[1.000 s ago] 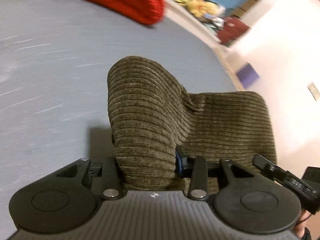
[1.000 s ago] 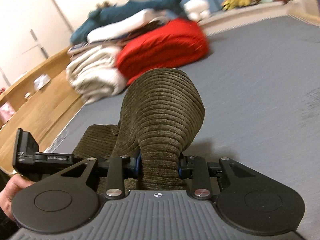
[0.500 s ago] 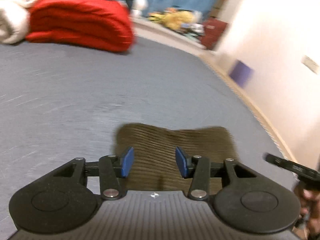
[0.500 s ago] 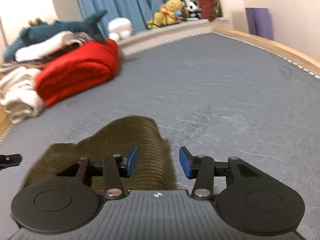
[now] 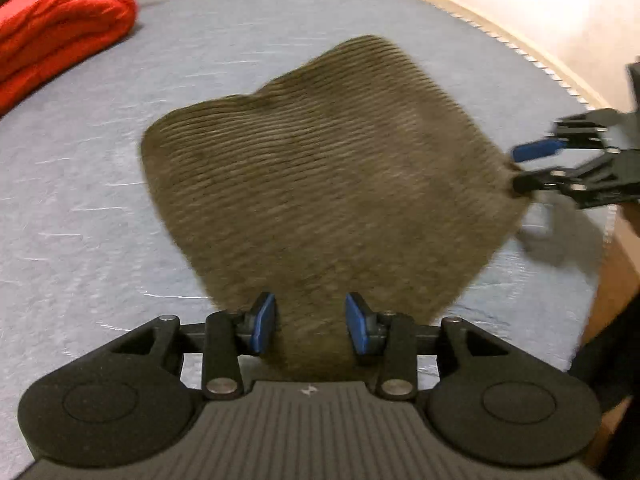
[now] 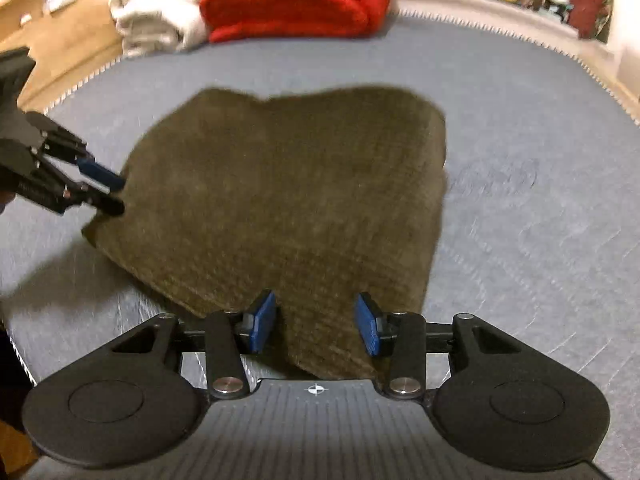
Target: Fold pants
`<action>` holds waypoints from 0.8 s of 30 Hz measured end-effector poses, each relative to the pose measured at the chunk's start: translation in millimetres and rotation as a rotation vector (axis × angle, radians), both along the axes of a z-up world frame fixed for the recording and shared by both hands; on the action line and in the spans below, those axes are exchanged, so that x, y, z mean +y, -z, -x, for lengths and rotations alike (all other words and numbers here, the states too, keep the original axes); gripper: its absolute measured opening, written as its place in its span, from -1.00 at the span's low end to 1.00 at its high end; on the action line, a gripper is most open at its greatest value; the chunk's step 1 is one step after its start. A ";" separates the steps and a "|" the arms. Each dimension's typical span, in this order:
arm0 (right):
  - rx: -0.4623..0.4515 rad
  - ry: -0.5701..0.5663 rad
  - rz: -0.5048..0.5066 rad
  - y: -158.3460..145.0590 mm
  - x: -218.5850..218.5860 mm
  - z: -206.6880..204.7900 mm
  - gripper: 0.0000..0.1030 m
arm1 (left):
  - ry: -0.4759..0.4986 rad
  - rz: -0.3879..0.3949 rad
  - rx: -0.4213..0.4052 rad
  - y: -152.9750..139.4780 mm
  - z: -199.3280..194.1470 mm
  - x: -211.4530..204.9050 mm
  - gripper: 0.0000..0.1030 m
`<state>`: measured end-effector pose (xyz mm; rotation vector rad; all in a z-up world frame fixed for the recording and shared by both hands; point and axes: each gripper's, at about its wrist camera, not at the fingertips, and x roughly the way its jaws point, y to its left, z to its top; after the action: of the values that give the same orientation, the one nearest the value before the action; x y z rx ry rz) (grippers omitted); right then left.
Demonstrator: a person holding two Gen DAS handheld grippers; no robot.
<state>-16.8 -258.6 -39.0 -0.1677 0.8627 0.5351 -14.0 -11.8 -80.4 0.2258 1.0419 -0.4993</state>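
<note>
Your left tongs (image 5: 310, 322) stand apart over the near edge of the folded pants (image 5: 320, 184), the blue pads clear of the cloth on both sides; they have just eased slightly closer together, with corduroy showing in the gap but not pinched. Your right tongs (image 6: 316, 322) are likewise parted above the pants' near edge, having narrowed a little too, gripping nothing. The pants lie flat in a squarish olive-brown bundle on the grey bed (image 6: 540, 200), each tool at its own end. A red blanket (image 6: 296, 0) and a pale blanket (image 6: 156, 12) sit well beyond.
</note>
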 end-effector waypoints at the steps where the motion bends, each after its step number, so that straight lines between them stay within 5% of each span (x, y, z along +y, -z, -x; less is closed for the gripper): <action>1: -0.005 0.001 0.004 1.4 -1.4 3.4 -0.11 | 0.014 0.005 0.019 4.7 1.4 -1.4 -0.14; 5: 0.057 -0.006 0.101 25.9 -0.4 -8.5 -0.05 | 0.058 -0.076 0.035 25.8 6.2 -14.8 -0.13; 10: 0.036 -0.004 0.146 22.8 7.1 -10.3 0.05 | 0.003 -0.077 -0.005 14.9 6.6 -13.8 -0.08; 14: -0.044 0.052 0.161 8.9 19.2 -2.5 0.61 | -0.170 -0.049 -0.043 -3.0 5.7 -9.5 0.76; 16: -0.123 0.115 0.165 -5.2 20.5 3.1 0.88 | -0.241 -0.071 -0.064 -15.0 11.1 -9.5 0.76; 24: -0.308 0.342 0.002 -75.8 24.0 32.6 0.98 | -0.434 -0.025 -0.345 -99.3 63.8 -17.2 0.99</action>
<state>-49.3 -234.6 36.8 -0.0974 0.5744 0.1805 -77.8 -29.0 18.9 0.0973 0.7302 -0.0495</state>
